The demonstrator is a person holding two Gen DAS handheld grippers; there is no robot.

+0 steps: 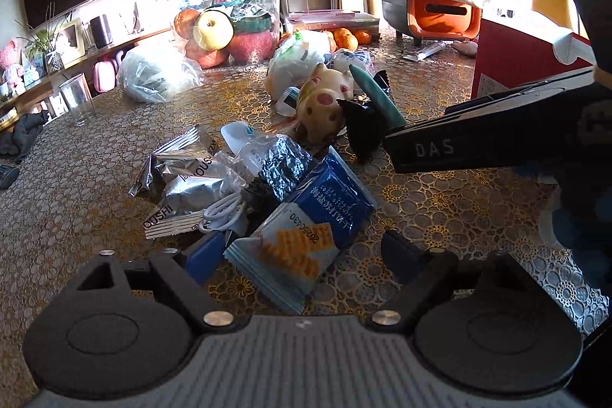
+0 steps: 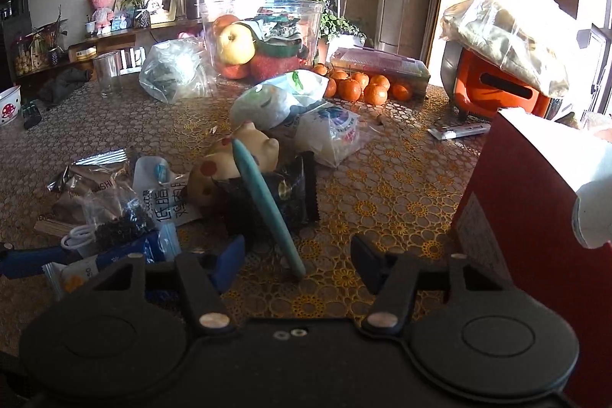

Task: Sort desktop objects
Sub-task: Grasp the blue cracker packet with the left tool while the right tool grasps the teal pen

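A heap of snack packets lies on the patterned tablecloth (image 1: 440,213). In the left wrist view my left gripper (image 1: 302,255) stands open around a blue-and-white cracker packet (image 1: 306,228), its pads apart from the wrapper. Silver packets (image 1: 183,171) and a white cable (image 1: 222,213) lie just left of it. In the right wrist view my right gripper (image 2: 298,264) is open, with the lower tip of a teal pen (image 2: 260,201) between its fingers, untouched. The pen leans over a black packet (image 2: 294,194) and a spotted toy animal (image 2: 225,167). One black finger (image 1: 428,148) of the right gripper reaches in from the right.
A red box (image 2: 528,201) stands close on the right. At the back are a clear tub of fruit (image 1: 229,21), plastic bags (image 1: 153,71), oranges (image 2: 359,85) and an orange-fronted appliance (image 2: 497,90). A drinking glass (image 1: 78,98) stands at the left.
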